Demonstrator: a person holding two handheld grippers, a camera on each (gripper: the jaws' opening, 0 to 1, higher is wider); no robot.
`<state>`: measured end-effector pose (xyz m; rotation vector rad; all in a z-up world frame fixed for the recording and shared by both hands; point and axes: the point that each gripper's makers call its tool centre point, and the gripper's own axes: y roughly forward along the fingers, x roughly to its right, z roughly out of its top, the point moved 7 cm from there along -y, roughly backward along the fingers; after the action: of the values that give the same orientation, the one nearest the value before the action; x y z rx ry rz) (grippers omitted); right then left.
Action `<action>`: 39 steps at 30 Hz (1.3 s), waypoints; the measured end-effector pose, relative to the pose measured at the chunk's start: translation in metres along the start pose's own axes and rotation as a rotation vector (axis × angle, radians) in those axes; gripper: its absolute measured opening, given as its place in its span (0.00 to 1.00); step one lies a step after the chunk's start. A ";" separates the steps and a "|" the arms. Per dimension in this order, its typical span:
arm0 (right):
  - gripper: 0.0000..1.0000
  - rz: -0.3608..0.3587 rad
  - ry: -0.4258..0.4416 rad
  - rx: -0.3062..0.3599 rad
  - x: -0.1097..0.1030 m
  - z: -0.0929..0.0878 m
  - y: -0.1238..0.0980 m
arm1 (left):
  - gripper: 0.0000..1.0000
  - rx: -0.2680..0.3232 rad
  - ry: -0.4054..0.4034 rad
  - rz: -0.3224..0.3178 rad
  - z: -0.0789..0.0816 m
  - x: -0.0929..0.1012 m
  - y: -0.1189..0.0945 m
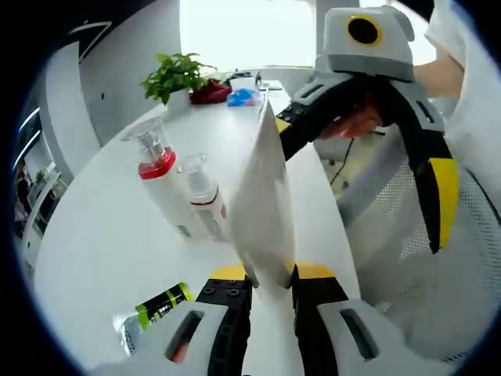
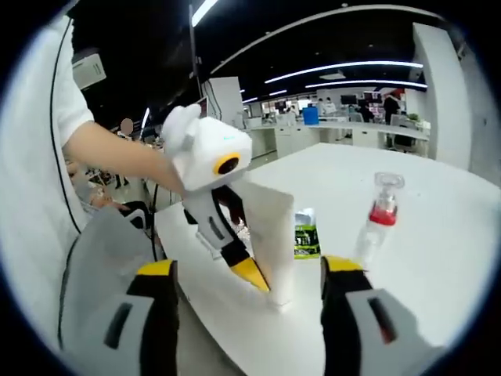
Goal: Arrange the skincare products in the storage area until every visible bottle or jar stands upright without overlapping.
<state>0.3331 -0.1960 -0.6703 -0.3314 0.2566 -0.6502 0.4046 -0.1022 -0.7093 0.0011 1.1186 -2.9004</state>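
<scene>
A tall white carton (image 1: 266,196) stands between my left gripper's (image 1: 270,272) jaws, which are shut on its lower end. In the right gripper view the same carton (image 2: 275,227) is near the table's front edge, with the left gripper (image 2: 257,278) clamped on it. Left of it stand a clear-capped bottle with a red collar (image 1: 160,176) and a smaller white bottle (image 1: 205,196), both upright. A green-and-black tube (image 1: 156,307) lies flat on the table. My right gripper (image 2: 249,265) is open, its jaws wide apart on either side of the carton without touching it.
The white table (image 1: 102,235) curves away to a potted plant (image 1: 176,78) and red and blue items (image 1: 227,94) at its far end. A mesh chair (image 1: 391,227) stands close by the table's edge. The red-collared bottle (image 2: 380,215) and the tube (image 2: 305,233) lie beyond the carton.
</scene>
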 end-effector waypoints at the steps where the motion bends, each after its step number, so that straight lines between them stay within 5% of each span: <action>1: 0.79 -0.010 0.009 0.002 0.000 0.000 -0.001 | 0.16 0.000 -0.001 0.001 0.001 -0.002 0.001; 9: 0.90 -0.091 0.036 0.007 0.005 -0.005 -0.009 | 0.16 0.007 -0.005 0.009 0.005 -0.025 0.007; 39: 0.95 -0.209 0.070 0.022 0.019 -0.007 -0.020 | 0.16 0.020 -0.033 0.037 0.022 -0.095 0.021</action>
<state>0.3343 -0.2248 -0.6715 -0.3171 0.2840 -0.8710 0.5001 -0.1294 -0.7062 -0.0247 1.0728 -2.8683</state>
